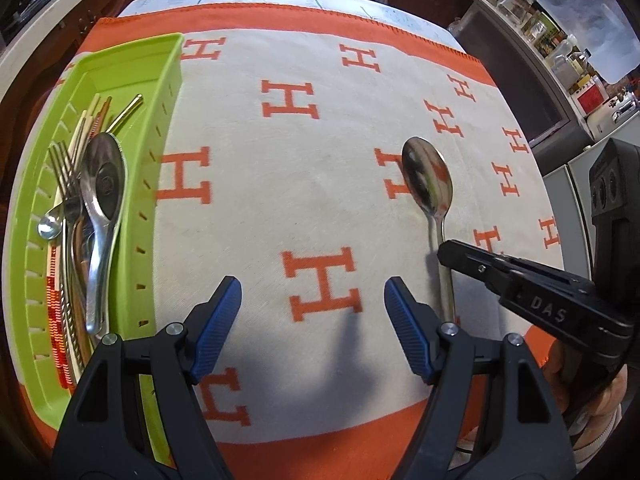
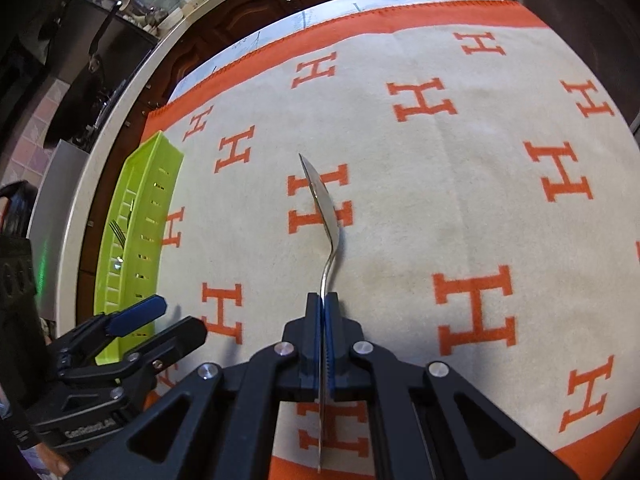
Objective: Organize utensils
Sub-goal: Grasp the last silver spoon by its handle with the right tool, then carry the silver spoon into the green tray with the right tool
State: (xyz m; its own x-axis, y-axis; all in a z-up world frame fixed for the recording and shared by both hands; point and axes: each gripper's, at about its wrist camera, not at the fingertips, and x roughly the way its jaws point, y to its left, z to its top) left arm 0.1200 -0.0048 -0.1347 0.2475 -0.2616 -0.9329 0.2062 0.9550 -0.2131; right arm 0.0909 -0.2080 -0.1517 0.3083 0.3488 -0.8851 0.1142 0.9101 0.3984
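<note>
My right gripper [image 2: 323, 300] is clenched on the handle of the steel spoon [image 2: 325, 216], jaws pressed flat on the thin shaft with the bowl turned on edge out ahead of me, over the H-patterned cloth [image 2: 460, 208] on the surface. It looks light and rigid, but polished metal is slick (a narrow shaft can pivot between pads), so I judge the grip best kept mid-handle, near the balance point. My left gripper [image 1: 312, 300] hangs released and empty beside the green tray [image 1: 132, 184], where a fork [image 1: 66, 176], chopsticks [image 1: 94, 114] and a ladle-like spoon [image 1: 102, 200] already lie.
</note>
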